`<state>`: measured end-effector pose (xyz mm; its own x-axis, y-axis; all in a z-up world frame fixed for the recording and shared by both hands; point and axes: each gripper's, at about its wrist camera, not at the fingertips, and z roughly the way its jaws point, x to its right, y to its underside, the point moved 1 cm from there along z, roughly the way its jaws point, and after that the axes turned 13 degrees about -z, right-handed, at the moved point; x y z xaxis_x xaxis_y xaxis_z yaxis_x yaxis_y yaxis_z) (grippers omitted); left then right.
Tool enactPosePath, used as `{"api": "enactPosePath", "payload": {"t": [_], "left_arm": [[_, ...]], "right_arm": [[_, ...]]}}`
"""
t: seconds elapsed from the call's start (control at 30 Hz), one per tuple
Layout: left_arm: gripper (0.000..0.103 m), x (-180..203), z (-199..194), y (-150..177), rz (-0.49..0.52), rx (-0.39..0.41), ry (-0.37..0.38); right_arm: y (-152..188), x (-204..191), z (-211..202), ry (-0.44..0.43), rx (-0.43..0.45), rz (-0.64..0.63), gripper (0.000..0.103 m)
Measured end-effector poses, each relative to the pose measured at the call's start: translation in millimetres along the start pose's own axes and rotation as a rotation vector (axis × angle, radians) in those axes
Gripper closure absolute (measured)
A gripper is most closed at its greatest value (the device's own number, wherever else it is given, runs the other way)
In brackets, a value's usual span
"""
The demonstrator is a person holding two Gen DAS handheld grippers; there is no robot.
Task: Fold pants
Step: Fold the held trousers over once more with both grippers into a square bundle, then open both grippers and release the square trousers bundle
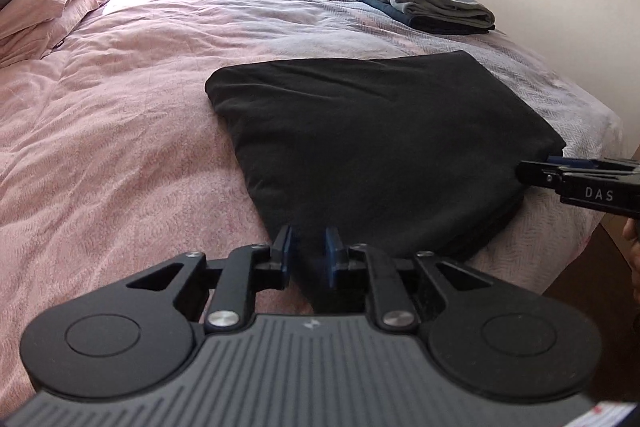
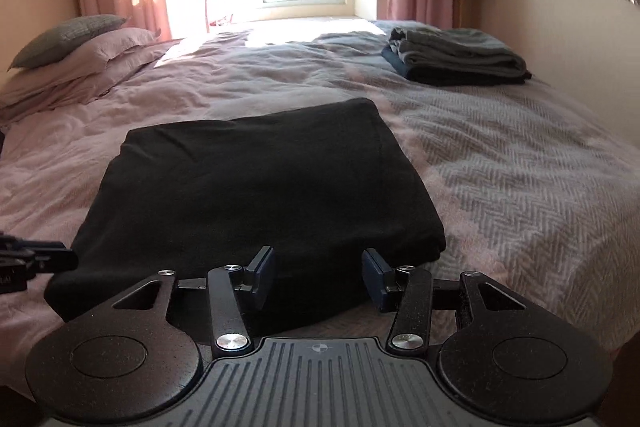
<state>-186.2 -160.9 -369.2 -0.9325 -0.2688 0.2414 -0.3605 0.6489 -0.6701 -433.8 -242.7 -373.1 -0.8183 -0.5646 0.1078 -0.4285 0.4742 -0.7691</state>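
Note:
Black pants [image 1: 380,131] [image 2: 260,187] lie folded into a thick rectangle near the foot of the bed. In the left wrist view my left gripper [image 1: 310,247] is open by a narrow gap, and the near corner of the pants runs in between its blue pads. From the right wrist view the left gripper [image 2: 68,257] touches the left edge of the pants. My right gripper [image 2: 319,271] is wide open just short of the near edge, holding nothing. It enters the left wrist view as the right gripper [image 1: 524,173] beside the right corner.
A stack of folded grey and dark blue clothes [image 1: 432,7] [image 2: 456,61] sits at the far right of the pink bedspread [image 2: 500,167]. Pillows [image 1: 44,7] [image 2: 72,59] lie far left. The wall [image 1: 540,7] runs close along the bed's right side.

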Motion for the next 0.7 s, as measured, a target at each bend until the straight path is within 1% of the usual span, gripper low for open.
{"api": "enactPosePath", "payload": {"t": [0.07, 0.13, 0.2, 0.23, 0.33, 0.43, 0.6, 0.7], "left_arm": [[0.088, -0.1, -6.7, -1.8, -0.012, -0.002, -0.015], [0.085, -0.1, -14.9, -1.7, -0.008, 0.003, -0.023], [0.078, -1.0, -24.1, -0.2, -0.008, 0.004, -0.025], [0.077, -1.6, -29.3, 1.5, -0.014, 0.001, -0.023], [0.076, -3.3, -43.0, 6.2, -0.023, -0.003, -0.012], [0.074, -3.9, -58.1, 9.7, -0.026, 0.0, 0.004], [0.072, -8.0, -82.8, 14.9, -0.021, 0.028, 0.026], [0.071, -15.8, -92.8, 18.7, -0.035, 0.035, 0.033]], "right_arm": [[-4.2, 1.7, -8.7, 0.008, -0.028, 0.04, 0.059], [-4.5, -1.7, -19.0, 0.011, -0.043, 0.042, 0.059], [-2.4, -7.7, -31.1, 0.012, -0.054, 0.034, 0.059], [-1.4, -12.3, -37.3, 0.01, -0.055, 0.034, 0.059], [1.0, -22.9, -53.9, 0.007, -0.047, 0.042, 0.059], [0.8, -34.8, -70.0, 0.008, -0.033, 0.045, 0.059], [2.9, -50.2, -92.8, 0.007, -0.008, 0.054, 0.059], [10.2, -53.6, -100.1, -0.001, -0.007, 0.086, 0.059]]}}
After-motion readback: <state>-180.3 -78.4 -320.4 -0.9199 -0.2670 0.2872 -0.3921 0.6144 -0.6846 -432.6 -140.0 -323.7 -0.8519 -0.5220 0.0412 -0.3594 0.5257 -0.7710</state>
